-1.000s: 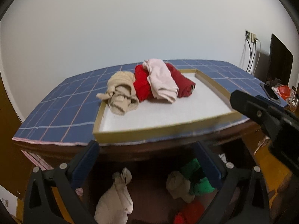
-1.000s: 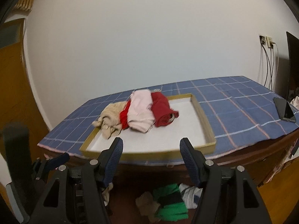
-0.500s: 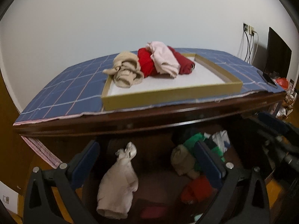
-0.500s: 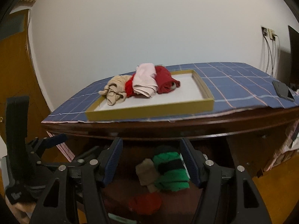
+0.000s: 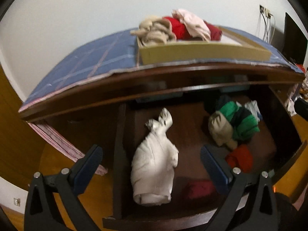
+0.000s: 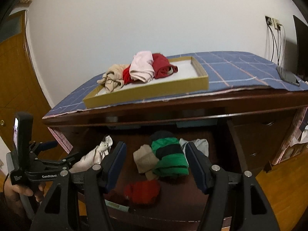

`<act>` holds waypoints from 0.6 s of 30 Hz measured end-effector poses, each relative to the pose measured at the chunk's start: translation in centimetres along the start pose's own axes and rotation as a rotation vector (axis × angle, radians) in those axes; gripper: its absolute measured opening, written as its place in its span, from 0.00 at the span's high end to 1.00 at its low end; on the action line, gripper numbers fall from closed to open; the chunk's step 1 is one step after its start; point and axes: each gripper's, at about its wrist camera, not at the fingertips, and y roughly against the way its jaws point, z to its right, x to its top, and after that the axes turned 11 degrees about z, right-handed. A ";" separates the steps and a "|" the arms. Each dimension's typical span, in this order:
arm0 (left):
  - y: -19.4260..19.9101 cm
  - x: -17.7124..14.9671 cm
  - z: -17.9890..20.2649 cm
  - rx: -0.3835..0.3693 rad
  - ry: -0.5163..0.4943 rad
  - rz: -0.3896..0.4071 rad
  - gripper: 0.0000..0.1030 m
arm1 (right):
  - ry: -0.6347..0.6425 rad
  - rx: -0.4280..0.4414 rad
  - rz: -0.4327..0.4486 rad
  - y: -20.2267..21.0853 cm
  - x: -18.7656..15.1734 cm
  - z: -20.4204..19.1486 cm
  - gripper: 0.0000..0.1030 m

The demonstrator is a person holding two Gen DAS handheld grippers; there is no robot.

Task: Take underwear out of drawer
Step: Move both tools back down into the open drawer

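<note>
Dark wood drawer (image 5: 119, 150) is pulled open, undies still inside. Left gripper (image 5: 150, 157) hangs over it, jaws spread wide, gripping nothing, with the cream rolled underwear (image 5: 154, 165) lying right between the fingers. Further right, the right gripper (image 6: 156, 159) is also released and empty, framing the beige roll (image 6: 144, 159) and green striped roll (image 6: 169, 159), red one (image 6: 142, 191) nearer.

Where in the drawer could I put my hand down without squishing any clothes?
Bare wood shows in the drawer between the white bundle and the beige roll. The right side is crowded: beige roll, green striped roll and red piece lie close together.
</note>
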 end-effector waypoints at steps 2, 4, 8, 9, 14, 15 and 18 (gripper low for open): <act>-0.6 -0.3 0.5 -0.031 -0.022 -0.032 0.01 | -0.016 -0.002 -0.014 -0.3 -0.3 0.3 0.36; -1.4 -0.7 1.1 -0.053 -0.041 -0.064 0.01 | -0.032 0.000 -0.026 -0.5 -0.6 0.6 0.36; -2.8 -1.1 1.4 -0.099 -0.013 -0.121 0.01 | -0.051 0.002 -0.029 -0.4 -0.6 1.0 0.36; -3.1 -1.0 1.4 -0.121 0.003 -0.135 0.01 | -0.054 0.004 -0.028 -0.4 -0.6 1.0 0.36; -4.6 -0.5 0.8 -0.171 0.062 -0.194 0.01 | -0.071 0.018 -0.038 -0.5 -0.9 1.3 0.36; -5.1 -0.4 0.7 -0.187 0.075 -0.208 0.01 | -0.077 0.019 -0.042 -0.6 -0.9 1.4 0.36; -6.7 -0.6 0.5 -0.184 0.105 -0.272 0.03 | -0.087 0.016 -0.043 -0.5 -1.0 1.8 0.36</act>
